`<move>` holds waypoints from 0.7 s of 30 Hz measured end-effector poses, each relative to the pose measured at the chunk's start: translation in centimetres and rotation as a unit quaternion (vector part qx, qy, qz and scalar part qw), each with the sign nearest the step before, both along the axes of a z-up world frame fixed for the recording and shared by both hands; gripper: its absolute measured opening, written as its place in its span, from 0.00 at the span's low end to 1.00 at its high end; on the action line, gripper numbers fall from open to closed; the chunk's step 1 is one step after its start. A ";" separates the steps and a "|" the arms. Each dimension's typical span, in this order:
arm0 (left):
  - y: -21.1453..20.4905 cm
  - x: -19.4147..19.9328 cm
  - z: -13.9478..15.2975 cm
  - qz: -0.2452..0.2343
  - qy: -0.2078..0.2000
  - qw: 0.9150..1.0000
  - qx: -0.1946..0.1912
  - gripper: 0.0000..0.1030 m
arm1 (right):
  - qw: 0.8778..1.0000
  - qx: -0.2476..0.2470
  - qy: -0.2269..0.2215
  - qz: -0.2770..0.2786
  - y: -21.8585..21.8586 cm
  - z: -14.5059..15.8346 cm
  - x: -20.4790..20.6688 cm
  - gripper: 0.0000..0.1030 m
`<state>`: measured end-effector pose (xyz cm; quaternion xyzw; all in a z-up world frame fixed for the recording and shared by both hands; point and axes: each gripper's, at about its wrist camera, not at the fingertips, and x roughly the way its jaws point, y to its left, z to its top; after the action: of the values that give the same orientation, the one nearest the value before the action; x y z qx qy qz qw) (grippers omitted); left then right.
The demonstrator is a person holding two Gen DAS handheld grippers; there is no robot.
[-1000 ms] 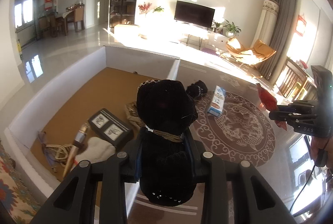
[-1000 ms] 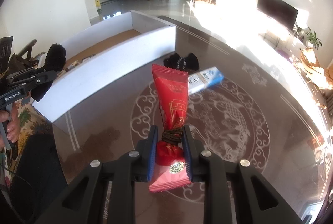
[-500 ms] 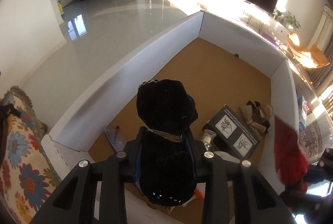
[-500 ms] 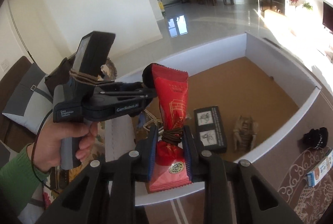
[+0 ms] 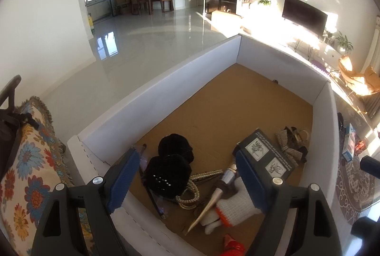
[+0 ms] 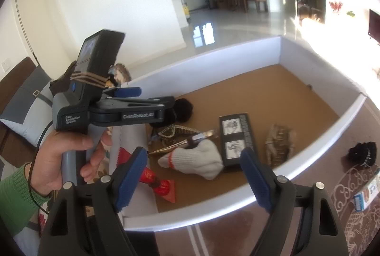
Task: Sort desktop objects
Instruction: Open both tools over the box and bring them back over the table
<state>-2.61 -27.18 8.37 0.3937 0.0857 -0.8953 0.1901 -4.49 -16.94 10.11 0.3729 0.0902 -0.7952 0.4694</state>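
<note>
A big white-walled box (image 5: 166, 80) with a brown cardboard floor sits under both tongs, its near wall (image 6: 237, 196) just below the right pair. On the dark patterned table (image 6: 356, 208), right of the right tongs and outside the box, lie a small blue-and-white carton (image 6: 367, 194) and a black scrunchie (image 6: 362, 153).

The left tongs (image 5: 187, 181) are spreading their jaws, the blue pads clear of everything; the black velvet pouch (image 5: 169, 169) lies on the box floor between and just beyond them, apart from both pads. A hand (image 6: 61, 161) in a green sleeve grips that tool's handle.

The right tongs (image 6: 193, 181) are opening too, nothing pressed between the pads. The red snack packet (image 6: 156, 182) lies in the box's near corner, just beside the left pad (partly hidden behind it).

Ahead of the right tongs rest a black box with two picture labels (image 6: 234, 139), a white glove with an orange band (image 6: 197, 159), a woven bow (image 6: 279, 144), a gold chain (image 5: 190, 191) and a gold-tipped pen (image 5: 215, 201).
</note>
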 end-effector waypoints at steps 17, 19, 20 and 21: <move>27.7 2.7 2.0 -0.306 0.044 0.949 0.061 0.93 | 0.933 0.116 0.000 -0.342 32.5 -9.1 2.8 1.00; 29.5 2.2 0.0 -0.312 0.023 0.948 0.062 0.93 | 0.928 0.123 -0.005 -0.352 34.1 -9.7 3.6 1.00; 30.2 1.8 -1.0 -0.312 0.012 0.948 0.064 0.93 | 0.927 0.125 -0.007 -0.354 34.5 -9.9 4.1 1.00; 30.6 1.5 -2.1 -0.308 0.002 0.949 0.064 0.93 | 0.926 0.127 -0.009 -0.355 34.8 -10.1 4.5 1.00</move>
<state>-1.11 3.40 6.30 0.4106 0.0175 -0.9036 -0.1209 0.01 17.87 -0.03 0.4438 0.0475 -0.8886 0.1057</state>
